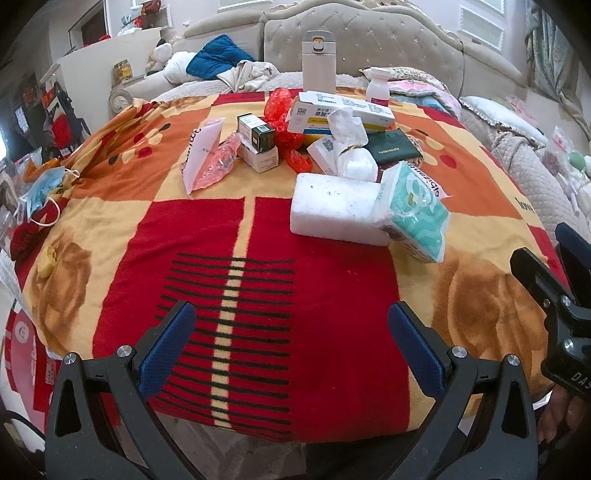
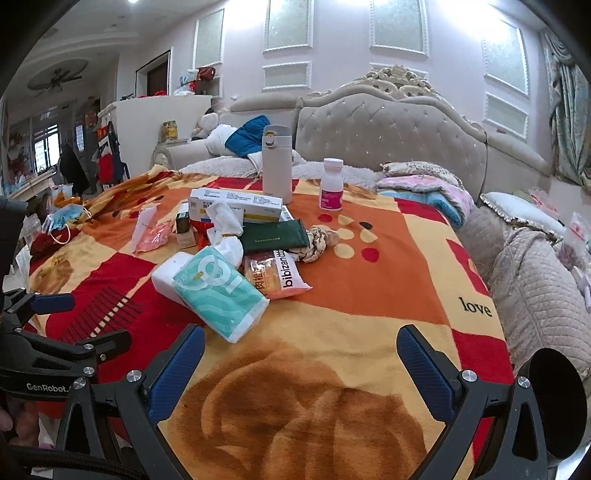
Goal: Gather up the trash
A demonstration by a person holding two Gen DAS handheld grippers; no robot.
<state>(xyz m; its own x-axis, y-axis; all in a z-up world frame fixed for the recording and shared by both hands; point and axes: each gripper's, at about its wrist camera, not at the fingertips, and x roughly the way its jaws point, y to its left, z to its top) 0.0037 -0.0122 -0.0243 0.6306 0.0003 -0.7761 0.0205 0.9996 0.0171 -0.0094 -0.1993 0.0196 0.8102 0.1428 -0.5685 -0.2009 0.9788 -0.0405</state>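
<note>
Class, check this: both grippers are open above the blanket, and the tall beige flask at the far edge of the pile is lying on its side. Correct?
Not quite. The flask stands upright, as the right wrist view shows. The rest holds: the left gripper and right gripper are open above the blanket.

A tufted beige headboard [image 2: 388,136] with a carved crest stands against a pale wall [image 2: 332,44] set with white-framed panels [image 2: 397,26]. Quilted grey bedding [image 2: 535,295] and a frilled pillow [image 2: 521,212] lie to the right, below a patterned curtain [image 2: 567,122]. A red, orange and yellow blanket [image 2: 369,280] bearing the word "love" covers the near surface. On the far left a dark doorway [image 2: 159,77], a ceiling fan [image 2: 57,77] and a bright window [image 2: 46,147] show. Ceiling lights glare overhead.
</note>
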